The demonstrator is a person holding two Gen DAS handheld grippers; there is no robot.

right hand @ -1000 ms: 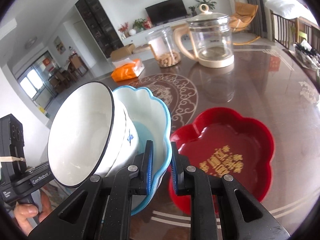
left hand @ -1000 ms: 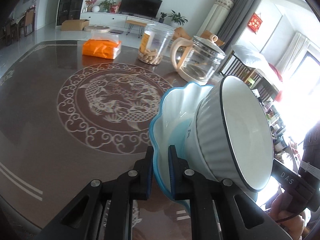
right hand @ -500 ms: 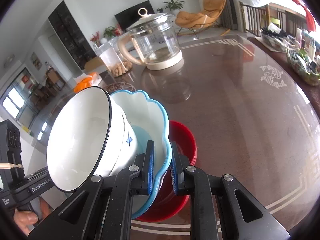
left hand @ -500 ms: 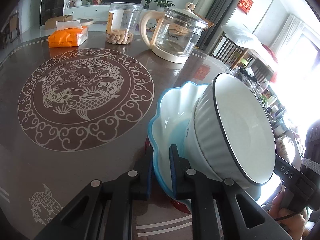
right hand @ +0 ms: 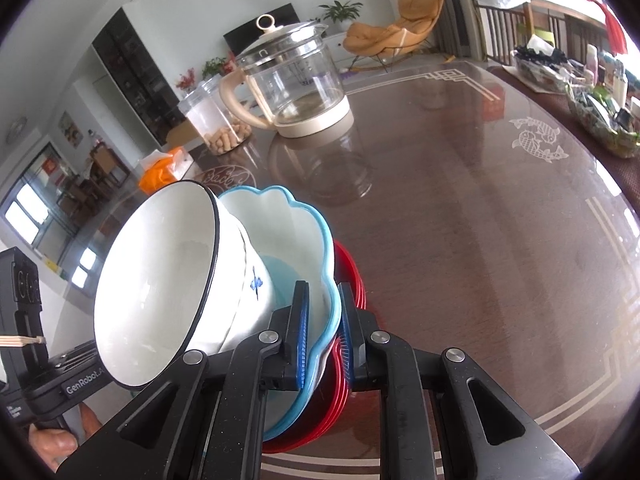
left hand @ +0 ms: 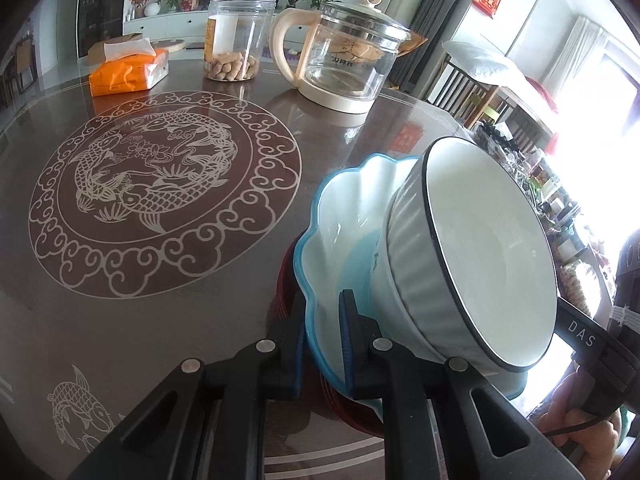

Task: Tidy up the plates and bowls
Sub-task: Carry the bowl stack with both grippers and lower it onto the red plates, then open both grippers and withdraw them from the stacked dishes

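1. Dark glossy table (left hand: 200, 320) with a carp medallion; at its far side a glass kettle (left hand: 344, 64), a snack jar (left hand: 236, 40) and an orange tissue pack (left hand: 128, 70).
2. Red plate (right hand: 348, 280) on the table, directly under the held stack.
3. Blue-rimmed scalloped plate (left hand: 340, 208), tilted, carrying a white bowl (left hand: 480, 256).
4. Left gripper (left hand: 322, 340) pinched narrow on that plate's rim.
5. Right gripper (right hand: 323, 336) pinched on the opposite rim.
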